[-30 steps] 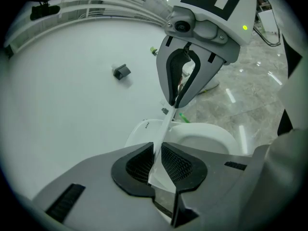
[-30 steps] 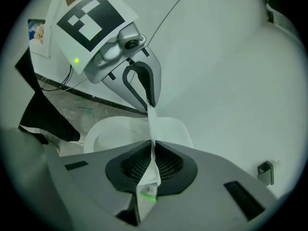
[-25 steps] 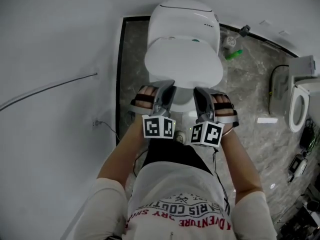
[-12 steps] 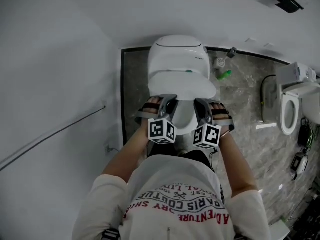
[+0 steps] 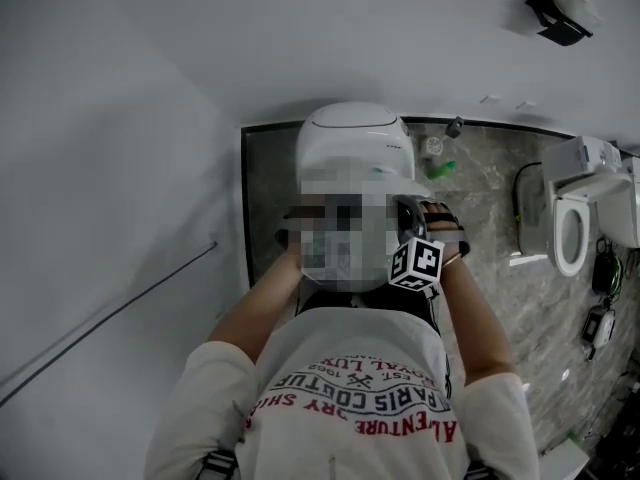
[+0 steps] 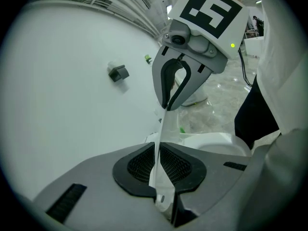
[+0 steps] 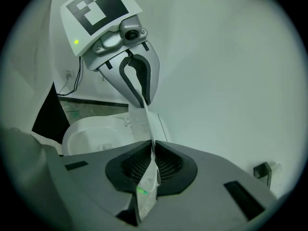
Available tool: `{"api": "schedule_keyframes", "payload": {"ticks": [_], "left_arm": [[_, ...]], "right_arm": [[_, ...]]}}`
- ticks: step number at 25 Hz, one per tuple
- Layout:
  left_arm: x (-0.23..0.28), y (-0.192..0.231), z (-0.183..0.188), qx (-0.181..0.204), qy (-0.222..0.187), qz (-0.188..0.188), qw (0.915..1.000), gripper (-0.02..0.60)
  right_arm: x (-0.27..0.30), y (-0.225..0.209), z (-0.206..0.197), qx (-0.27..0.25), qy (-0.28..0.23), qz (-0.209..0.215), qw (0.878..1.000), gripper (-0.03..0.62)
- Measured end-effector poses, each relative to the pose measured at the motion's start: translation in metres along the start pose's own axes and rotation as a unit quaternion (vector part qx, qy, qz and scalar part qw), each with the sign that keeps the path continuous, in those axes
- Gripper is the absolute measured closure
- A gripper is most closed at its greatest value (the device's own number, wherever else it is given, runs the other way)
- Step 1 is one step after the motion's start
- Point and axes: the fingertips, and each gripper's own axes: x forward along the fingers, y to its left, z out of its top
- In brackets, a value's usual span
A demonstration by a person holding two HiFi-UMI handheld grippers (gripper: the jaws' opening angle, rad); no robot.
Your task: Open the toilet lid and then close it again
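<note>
Toilet (image 5: pixel 352 136) stands at the back edge of the marble floor (image 5: pixel 480 198), tank end against the wall, with the person right in front of the bowl. The toilet lid (image 6: pixel 163 134) is lifted clear of the toilet seat (image 7: pixel 91 129), and its thin front rim runs side to side from one gripper to the other. The hinge, judging by the tank, lies on the far side of that rim from the person. The left gripper (image 6: pixel 156 165) has the rim between its mesh pads, the jaws closing onto it. The right gripper (image 7: pixel 153 165) is clamped on the same rim a little way along. Neither hand is nearer than the other. The lift looks partway through, so the next move is likely an arc up and back toward the tank, both ends rising evenly to avoid twisting the lid.
</note>
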Motion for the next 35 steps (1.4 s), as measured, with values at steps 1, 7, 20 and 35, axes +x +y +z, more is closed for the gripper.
{"api": "schedule_keyframes", "payload": {"ticks": [1, 7, 20, 35], "left_arm": [[0.002, 0.005, 0.000, 0.001, -0.001, 0.001, 1.0000, 0.540], [0.019, 0.040, -0.001, -0.004, 0.007, 0.013, 0.9999, 0.540], [0.061, 0.105, -0.008, -0.052, 0.063, 0.034, 0.9961, 0.529], [0.109, 0.155, -0.025, -0.063, 0.100, 0.044, 0.9921, 0.522]], "right_arm": [[0.003, -0.005, 0.000, 0.001, -0.001, 0.000, 1.000, 0.563], [0.020, -0.040, 0.003, -0.001, -0.017, 0.001, 1.000, 0.563], [0.063, -0.105, 0.002, -0.018, -0.080, 0.064, 0.995, 0.563], [0.114, -0.153, -0.001, -0.001, -0.114, 0.090, 0.989, 0.563]]}}
